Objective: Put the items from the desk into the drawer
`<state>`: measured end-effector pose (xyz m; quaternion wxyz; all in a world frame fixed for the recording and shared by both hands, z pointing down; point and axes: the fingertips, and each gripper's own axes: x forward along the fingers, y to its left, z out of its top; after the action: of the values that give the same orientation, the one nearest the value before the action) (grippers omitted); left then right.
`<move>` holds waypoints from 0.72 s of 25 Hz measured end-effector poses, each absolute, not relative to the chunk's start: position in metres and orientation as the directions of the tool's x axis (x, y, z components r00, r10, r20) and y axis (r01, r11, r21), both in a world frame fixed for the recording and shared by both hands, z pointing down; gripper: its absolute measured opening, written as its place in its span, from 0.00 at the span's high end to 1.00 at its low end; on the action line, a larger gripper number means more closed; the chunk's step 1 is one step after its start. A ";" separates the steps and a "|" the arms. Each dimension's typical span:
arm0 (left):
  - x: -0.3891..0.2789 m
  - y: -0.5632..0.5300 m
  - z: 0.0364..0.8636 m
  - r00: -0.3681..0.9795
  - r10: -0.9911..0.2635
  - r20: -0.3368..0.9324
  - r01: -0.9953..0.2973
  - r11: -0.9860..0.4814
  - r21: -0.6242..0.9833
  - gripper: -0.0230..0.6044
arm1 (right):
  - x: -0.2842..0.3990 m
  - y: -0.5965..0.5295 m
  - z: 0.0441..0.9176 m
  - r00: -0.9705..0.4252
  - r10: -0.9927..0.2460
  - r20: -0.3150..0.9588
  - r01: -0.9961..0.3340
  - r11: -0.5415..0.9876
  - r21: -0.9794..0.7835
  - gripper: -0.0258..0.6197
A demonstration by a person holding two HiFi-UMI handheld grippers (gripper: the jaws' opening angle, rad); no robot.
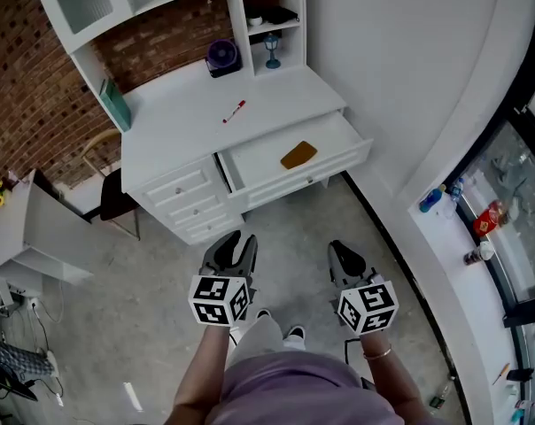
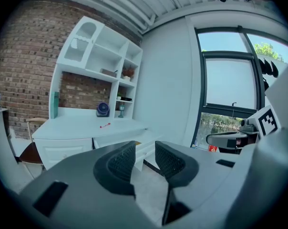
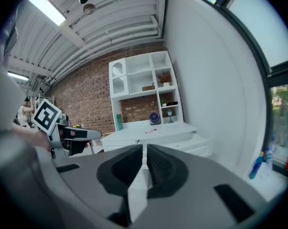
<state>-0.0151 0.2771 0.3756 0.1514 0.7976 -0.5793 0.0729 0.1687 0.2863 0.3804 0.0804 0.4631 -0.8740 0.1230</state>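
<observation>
Near the camera, the left gripper [image 1: 235, 251] holds its fingers apart, empty; the right gripper [image 1: 345, 260] has its fingers nearly together. Beyond the open white drawer [image 1: 310, 178], 1 slim red marker pen [image 1: 234, 112] lies on the white desk [image 1: 174, 124], probably light, stiff and prone to rolling, best pinched mid-barrel.

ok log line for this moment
left tool open, empty | right tool shut, empty | red pen on desk | drawer open, brown item inside

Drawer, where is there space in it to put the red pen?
The drawer is mostly bare: a wide patch between its left wall and the brown flat thing, a smaller one between that and its right wall. Busiest spot: the back of the desk, by the fan.
</observation>
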 end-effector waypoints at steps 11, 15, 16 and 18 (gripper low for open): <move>-0.033 0.234 0.379 0.314 -0.905 0.288 -0.948 -0.279 0.155 0.65 | 0.154 0.247 0.392 -0.545 -0.788 0.286 -0.837 0.529 -0.139 0.93; -0.049 0.202 0.386 0.305 -0.906 0.293 -0.950 -0.267 0.162 0.63 | 0.146 0.221 0.397 -0.535 -0.790 0.299 -0.844 0.516 -0.148 0.93; -0.054 0.193 0.388 0.305 -0.906 0.295 -0.950 -0.267 0.163 0.63 | 0.143 0.212 0.399 -0.534 -0.789 0.303 -0.845 0.514 -0.148 0.93; -0.063 0.173 0.391 0.305 -0.905 0.296 -0.950 -0.269 0.158 0.63 | 0.135 0.193 0.401 -0.528 -0.792 0.307 -0.848 0.508 -0.149 0.93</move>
<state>-0.0631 0.1728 0.3914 0.1538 0.7931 -0.5848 0.0732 0.1345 0.1930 0.4014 0.1000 0.4752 -0.8627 0.1413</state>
